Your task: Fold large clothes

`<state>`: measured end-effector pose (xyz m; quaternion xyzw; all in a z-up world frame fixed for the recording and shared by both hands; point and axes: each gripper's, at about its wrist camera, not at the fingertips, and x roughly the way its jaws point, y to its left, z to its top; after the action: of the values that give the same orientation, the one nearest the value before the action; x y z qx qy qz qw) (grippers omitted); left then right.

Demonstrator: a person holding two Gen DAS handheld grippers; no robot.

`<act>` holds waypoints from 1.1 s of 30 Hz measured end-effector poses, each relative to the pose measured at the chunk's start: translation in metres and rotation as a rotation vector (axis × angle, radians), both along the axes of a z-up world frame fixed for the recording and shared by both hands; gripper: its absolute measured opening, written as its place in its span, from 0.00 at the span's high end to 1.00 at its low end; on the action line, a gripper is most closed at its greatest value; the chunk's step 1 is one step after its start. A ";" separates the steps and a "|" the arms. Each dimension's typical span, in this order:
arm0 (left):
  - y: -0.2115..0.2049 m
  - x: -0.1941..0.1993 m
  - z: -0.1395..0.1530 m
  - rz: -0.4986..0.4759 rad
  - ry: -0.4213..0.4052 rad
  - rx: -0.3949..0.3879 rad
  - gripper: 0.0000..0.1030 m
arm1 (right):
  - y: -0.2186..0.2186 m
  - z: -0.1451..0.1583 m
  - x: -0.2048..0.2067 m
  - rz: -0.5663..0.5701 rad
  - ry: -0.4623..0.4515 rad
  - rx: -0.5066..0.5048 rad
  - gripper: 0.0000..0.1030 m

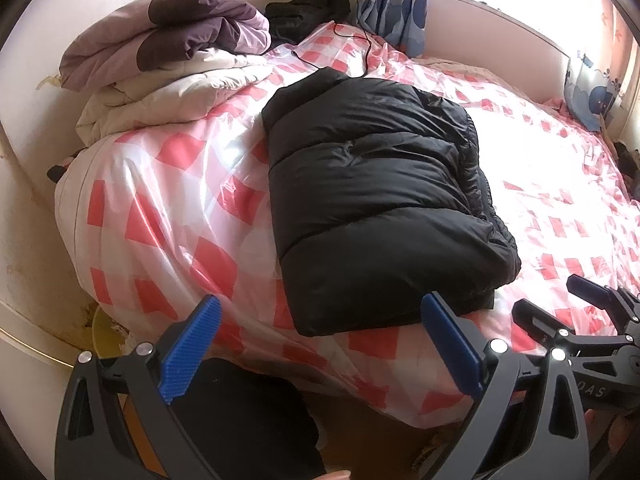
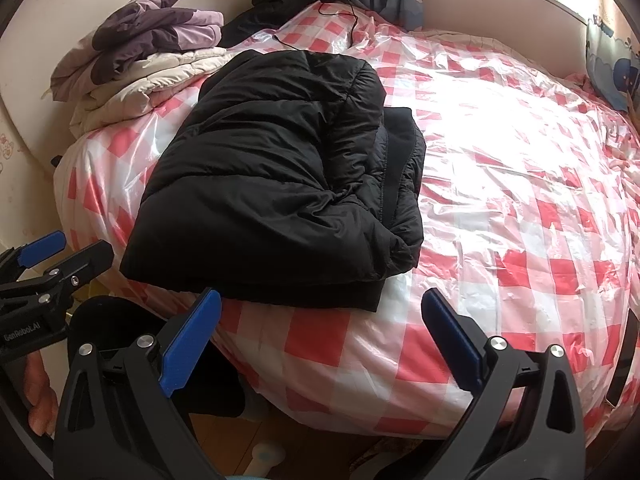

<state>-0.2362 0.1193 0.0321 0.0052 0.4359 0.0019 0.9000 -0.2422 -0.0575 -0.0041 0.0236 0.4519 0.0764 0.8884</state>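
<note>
left wrist view: folded black jacket (image 1: 376, 196) beside piled quilts (image 1: 160, 64), both grippers' fingers (image 1: 188, 352) spread, empty.

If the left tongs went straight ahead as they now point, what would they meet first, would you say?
Most likely the near hem of the black puffer jacket on the checked bed cover; the open left tongs frame it, though depth is uncertain.

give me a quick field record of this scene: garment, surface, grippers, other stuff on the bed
garment: black puffer jacket, folded into a bundle, lying free
surface: bed under a red and white checked plastic cover
left gripper: open, empty, off the near bed edge
right gripper: open, empty, off the near bed edge
far corner: folded purple and cream quilts
cable: black cord trailing across the far end of the bed
</note>
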 end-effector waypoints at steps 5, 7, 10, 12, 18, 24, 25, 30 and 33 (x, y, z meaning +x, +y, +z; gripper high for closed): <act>0.006 0.005 0.005 0.025 -0.009 0.003 0.07 | -0.004 0.000 -0.002 -0.008 0.003 0.000 0.06; 0.009 0.006 0.007 0.029 -0.014 -0.003 0.07 | -0.005 0.000 -0.002 -0.009 0.005 0.001 0.06; 0.010 0.008 0.009 0.029 -0.016 -0.010 0.07 | -0.005 0.000 -0.002 -0.008 0.004 0.002 0.06; 0.010 0.009 0.010 0.032 -0.018 -0.006 0.07 | -0.005 -0.001 -0.002 -0.007 0.005 0.004 0.06; 0.005 0.010 0.012 0.026 -0.023 0.009 0.07 | -0.002 -0.003 -0.001 0.001 0.011 0.007 0.06; 0.001 0.012 0.013 0.020 -0.026 0.010 0.07 | -0.002 -0.004 -0.001 0.001 0.013 0.010 0.06; 0.001 0.013 0.013 0.020 -0.026 0.011 0.07 | -0.002 -0.005 -0.001 0.000 0.014 0.011 0.06; 0.000 0.014 0.013 0.022 -0.022 0.016 0.07 | -0.004 -0.008 0.001 -0.003 0.020 0.014 0.06; -0.002 0.018 0.012 0.020 -0.013 0.012 0.07 | -0.006 -0.010 0.003 -0.005 0.024 0.018 0.06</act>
<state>-0.2180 0.1177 0.0437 0.0061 0.4298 0.0138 0.9028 -0.2396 -0.0633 -0.0138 0.0335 0.4617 0.0780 0.8830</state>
